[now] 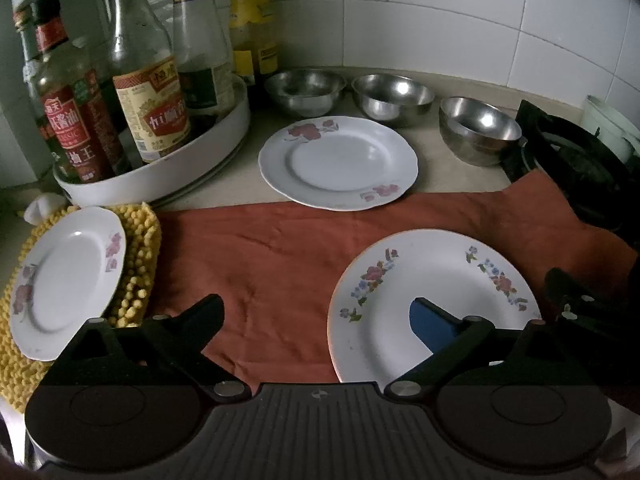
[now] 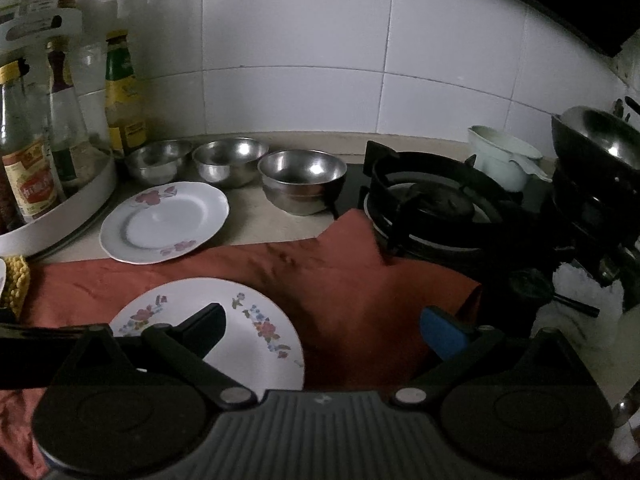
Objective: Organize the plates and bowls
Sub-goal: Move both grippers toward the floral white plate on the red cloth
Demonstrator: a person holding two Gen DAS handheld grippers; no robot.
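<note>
Three round stainless-steel bowls [image 2: 303, 180] shine in a row along the tiled wall. Below them lie three glossy floral china plates: a scalloped one [image 1: 338, 162] on the bare counter, a small one [image 1: 66, 280] on a nubby yellow mat [image 1: 138, 256], and a gold-rimmed one [image 1: 432, 300] on the rust-red cloth [image 1: 276, 260]. The left gripper [image 1: 316, 312] and right gripper [image 2: 324, 324] both hover with jaws spread wide (nothing pinched) above that nearest plate.

Open red cloth [image 1: 280, 264] lies between the near floral plate [image 1: 432, 292] and the small plate [image 1: 64, 280] at left; a bottle tray [image 1: 168, 172] blocks the left rear; three steel bowls [image 1: 394, 98] line the wall; the stove grate [image 2: 432, 200] walls off the right.
</note>
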